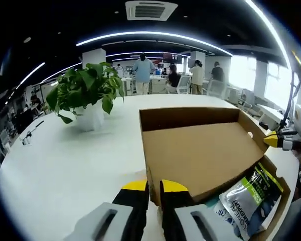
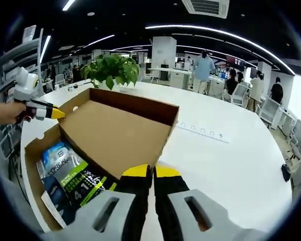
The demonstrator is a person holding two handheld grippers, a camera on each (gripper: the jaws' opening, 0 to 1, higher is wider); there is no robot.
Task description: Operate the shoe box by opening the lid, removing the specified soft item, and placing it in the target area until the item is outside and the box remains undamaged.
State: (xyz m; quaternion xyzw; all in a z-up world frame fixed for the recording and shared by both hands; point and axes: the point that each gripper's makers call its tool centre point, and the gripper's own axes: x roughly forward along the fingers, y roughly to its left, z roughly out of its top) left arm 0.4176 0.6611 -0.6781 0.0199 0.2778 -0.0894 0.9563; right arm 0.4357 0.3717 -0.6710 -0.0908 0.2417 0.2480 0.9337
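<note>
A brown cardboard shoe box lies on the white table with its lid swung up and open. Inside lie soft pouches printed in white, blue, green and black. My left gripper is closed on the lid's near corner; it also shows as a yellow tip at the lid's far left corner. My right gripper pinches the opposite lid corner, and its yellow tip touches the lid's right edge.
A potted green plant stands on the table behind the box. A white power strip lies right of the lid. A hand holds the left gripper. People stand at desks in the background.
</note>
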